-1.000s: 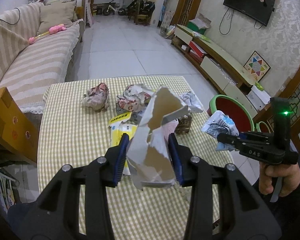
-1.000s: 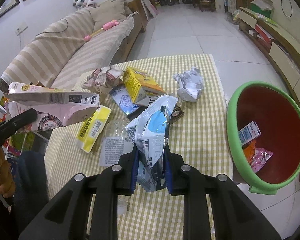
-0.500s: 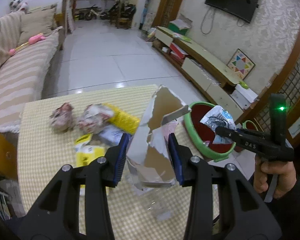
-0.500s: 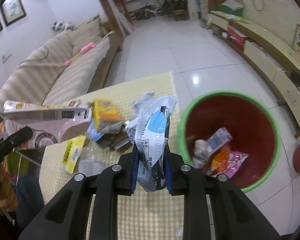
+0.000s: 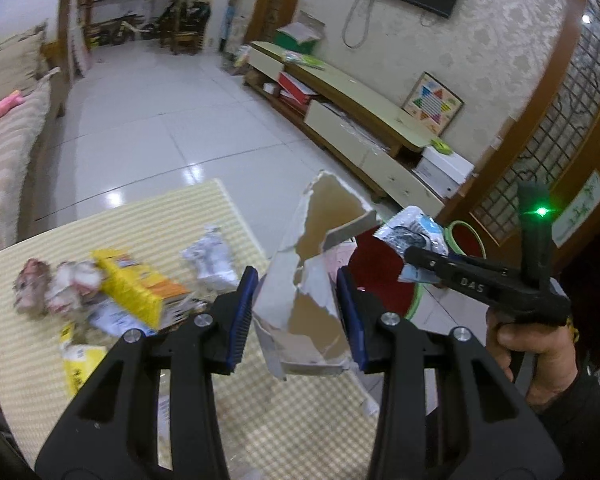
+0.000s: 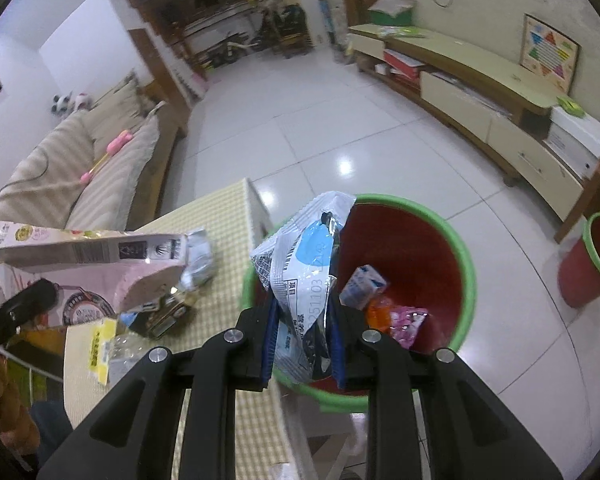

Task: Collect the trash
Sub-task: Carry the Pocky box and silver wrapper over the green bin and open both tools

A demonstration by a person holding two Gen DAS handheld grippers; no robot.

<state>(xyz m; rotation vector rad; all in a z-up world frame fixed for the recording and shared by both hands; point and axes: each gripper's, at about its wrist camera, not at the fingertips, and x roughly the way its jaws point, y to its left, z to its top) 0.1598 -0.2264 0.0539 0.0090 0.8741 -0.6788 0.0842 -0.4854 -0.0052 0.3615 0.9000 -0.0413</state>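
My left gripper (image 5: pixel 296 312) is shut on a torn cardboard carton (image 5: pixel 304 280), white outside and brown inside, held above the table's right edge. In the right wrist view the same carton (image 6: pixel 88 252) shows pink and white at the left. My right gripper (image 6: pixel 302 340) is shut on a crumpled blue and white plastic wrapper (image 6: pixel 304 272), hanging over the near rim of a red bin with a green rim (image 6: pixel 466 264). The wrapper (image 5: pixel 414 232) and right gripper (image 5: pixel 420 258) also appear at the right of the left wrist view. The bin (image 5: pixel 418 302) is mostly hidden there.
More trash lies on the checked tablecloth (image 5: pixel 148 224): a yellow box (image 5: pixel 136 284), crumpled paper balls (image 5: pixel 56 286), a silver wrapper (image 5: pixel 212 260). The bin holds a small carton (image 6: pixel 364 284) and pink packets (image 6: pixel 408 320). A second red bin (image 6: pixel 592 264) stands at the right. A sofa (image 6: pixel 80 168) is left.
Both grippers have swung to the right, away from the table's middle and towards the bin. The wrapper now hangs over the bin's rim. Both grips are unchanged.
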